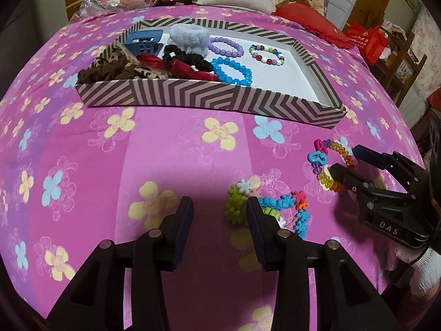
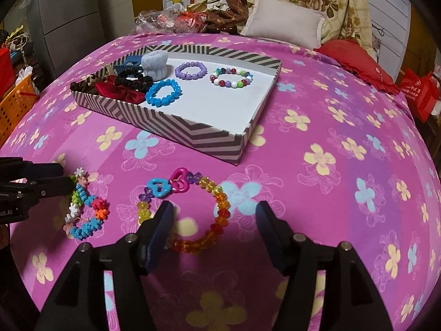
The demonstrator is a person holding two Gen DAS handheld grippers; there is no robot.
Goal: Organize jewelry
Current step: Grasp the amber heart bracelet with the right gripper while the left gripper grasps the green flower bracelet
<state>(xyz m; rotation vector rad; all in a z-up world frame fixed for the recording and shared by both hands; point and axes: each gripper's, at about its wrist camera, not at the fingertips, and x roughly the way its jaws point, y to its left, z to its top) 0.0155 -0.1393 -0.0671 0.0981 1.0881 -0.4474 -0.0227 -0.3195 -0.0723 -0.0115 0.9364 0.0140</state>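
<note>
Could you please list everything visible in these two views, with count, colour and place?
Striped box: 1, brown and cream chevron, on the bedspread.
Bead bracelets in the box: 3; blue, purple, multicolour.
Scrunchies: leopard, red, black, at the box's left end.
Fluffy band: 1, pale blue.
Hair claw: 1, blue.
Rainbow bracelet: 1, with blue and pink hearts, on the bedspread.
Flower bracelet: 1, multicolour, beside it.
Bedspread: pink, floral.
Pillows: cream, red.
Left gripper: open, beside the flower bracelet.
Right gripper: open, around the rainbow bracelet.
</note>
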